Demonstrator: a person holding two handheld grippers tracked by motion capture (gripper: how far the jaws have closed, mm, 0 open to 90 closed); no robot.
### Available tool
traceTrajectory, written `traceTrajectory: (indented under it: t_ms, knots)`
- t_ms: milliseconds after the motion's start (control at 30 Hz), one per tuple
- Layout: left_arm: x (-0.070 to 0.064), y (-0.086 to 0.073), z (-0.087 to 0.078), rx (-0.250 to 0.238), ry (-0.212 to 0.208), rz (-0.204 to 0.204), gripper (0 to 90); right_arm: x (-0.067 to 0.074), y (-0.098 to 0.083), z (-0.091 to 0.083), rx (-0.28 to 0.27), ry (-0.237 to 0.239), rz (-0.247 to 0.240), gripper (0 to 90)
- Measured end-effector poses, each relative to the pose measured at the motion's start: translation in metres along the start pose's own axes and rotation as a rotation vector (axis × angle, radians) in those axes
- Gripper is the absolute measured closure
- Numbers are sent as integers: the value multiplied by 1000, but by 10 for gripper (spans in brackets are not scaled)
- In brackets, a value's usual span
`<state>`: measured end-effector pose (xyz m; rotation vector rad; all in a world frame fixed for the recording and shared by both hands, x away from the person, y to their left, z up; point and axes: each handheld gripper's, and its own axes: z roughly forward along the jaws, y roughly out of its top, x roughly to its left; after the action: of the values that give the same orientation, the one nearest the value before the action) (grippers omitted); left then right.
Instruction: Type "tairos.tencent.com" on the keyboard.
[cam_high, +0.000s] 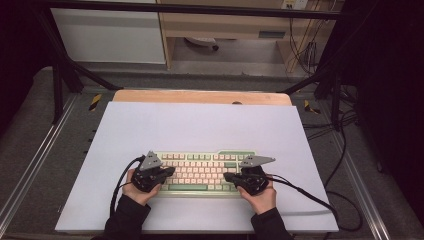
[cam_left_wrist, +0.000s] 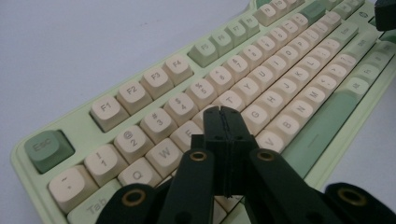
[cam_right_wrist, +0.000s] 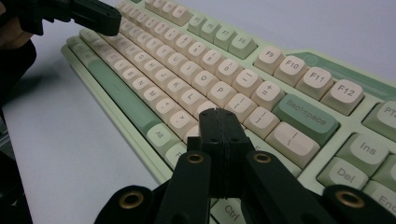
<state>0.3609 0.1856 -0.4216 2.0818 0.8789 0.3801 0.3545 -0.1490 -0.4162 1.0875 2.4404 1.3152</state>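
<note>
A pale green keyboard (cam_high: 202, 172) with cream and green keys lies on the white board near the front of the table. My left gripper (cam_high: 171, 171) hovers over its left end, jaws pressed together with nothing between them. In the left gripper view the gripper (cam_left_wrist: 223, 112) points over the keyboard (cam_left_wrist: 261, 70) around the letter keys of the left half. My right gripper (cam_high: 227, 177) is over the right end, also shut and empty. In the right gripper view its tip (cam_right_wrist: 219, 114) sits above the keyboard (cam_right_wrist: 196, 70) near the keys left of Backspace (cam_right_wrist: 306, 119), and the left gripper (cam_right_wrist: 109, 21) shows far off.
The white board (cam_high: 200, 125) covers a wooden table (cam_high: 200, 96) inside a black frame. Cables (cam_high: 320, 200) trail from both grippers toward the front and right. Shelving and wires (cam_high: 305, 50) stand beyond the far edge.
</note>
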Motion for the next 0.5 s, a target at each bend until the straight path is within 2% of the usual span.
traceTrajectory:
  t_ms: [500]
  knots:
    - [9, -14, -19, -11, 11, -27, 900, 4, 6, 8, 1, 10, 16, 900]
